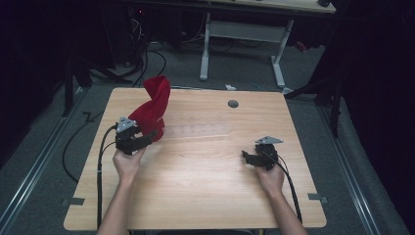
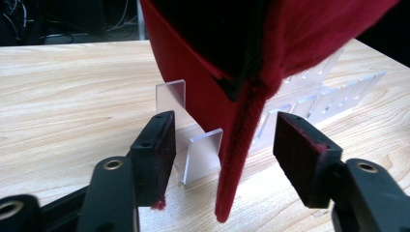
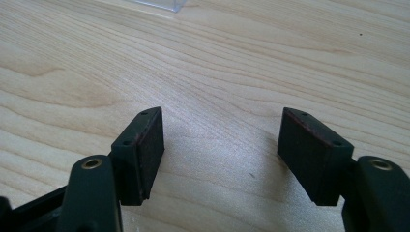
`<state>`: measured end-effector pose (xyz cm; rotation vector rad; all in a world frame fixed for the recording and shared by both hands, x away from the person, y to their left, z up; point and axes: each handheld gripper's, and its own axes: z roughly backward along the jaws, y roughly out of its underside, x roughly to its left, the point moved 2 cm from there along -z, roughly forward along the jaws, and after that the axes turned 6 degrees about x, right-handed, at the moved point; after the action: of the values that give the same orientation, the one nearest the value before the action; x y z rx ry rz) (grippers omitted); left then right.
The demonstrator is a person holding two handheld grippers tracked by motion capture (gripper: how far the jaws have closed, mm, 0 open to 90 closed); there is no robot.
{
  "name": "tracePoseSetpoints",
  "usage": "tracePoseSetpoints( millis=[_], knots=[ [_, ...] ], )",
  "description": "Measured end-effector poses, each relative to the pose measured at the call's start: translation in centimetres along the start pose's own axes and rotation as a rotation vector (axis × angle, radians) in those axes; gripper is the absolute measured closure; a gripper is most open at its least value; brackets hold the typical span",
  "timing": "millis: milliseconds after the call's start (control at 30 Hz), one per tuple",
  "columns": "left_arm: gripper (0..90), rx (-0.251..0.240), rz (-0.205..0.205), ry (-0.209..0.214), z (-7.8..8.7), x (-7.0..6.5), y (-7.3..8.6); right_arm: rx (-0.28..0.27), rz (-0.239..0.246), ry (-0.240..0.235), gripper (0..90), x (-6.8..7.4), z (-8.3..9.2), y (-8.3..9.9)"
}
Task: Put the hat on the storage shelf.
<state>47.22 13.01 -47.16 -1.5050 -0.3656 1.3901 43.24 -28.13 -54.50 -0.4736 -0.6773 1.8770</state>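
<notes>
Two grippers are over the wooden table (image 1: 205, 186). On the left gripper (image 2: 220, 145) the jaws stand apart, and a hanging edge of the red cap (image 2: 270, 58) dangles between the pads without either pad pressing on it. That cap stands tall on a clear acrylic rack (image 2: 205, 154) at the far left of the table, just beyond the left gripper (image 1: 139, 139). Well apart, at the near right, the right gripper (image 3: 220, 150) is released, its jaws spread wide above bare wood, with nothing between them.
</notes>
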Motion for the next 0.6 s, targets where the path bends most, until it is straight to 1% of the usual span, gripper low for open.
tracePoseSetpoints(
  millis=[200,300,400,433,533,600],
  knots=[
    [38.1,-0.01,0.011,-0.003,0.7,-0.1,-0.6,0.0,0.001,0.0,33.6,0.0,0.0,0.0],
    [38.0,-0.003,0.016,0.01,1.1,-0.2,-0.7,0.0,0.001,0.0,33.6,0.0,0.0,0.0],
    [38.1,0.008,0.009,0.014,1.4,-0.2,-0.8,0.0,0.001,0.0,33.7,0.0,0.0,0.0],
    [38.1,0.01,0.009,0.012,1.6,-0.2,-0.9,0.0,0.001,0.0,33.6,0.0,0.0,0.0],
    [38.6,0.013,-0.009,-0.022,1.8,-0.1,-0.9,0.0,0.001,0.0,33.6,0.0,0.0,0.0],
    [38.1,0.012,-0.009,-0.019,2.3,-0.1,-1.0,0.0,0.001,0.0,33.6,0.0,0.0,0.0]
  ],
)
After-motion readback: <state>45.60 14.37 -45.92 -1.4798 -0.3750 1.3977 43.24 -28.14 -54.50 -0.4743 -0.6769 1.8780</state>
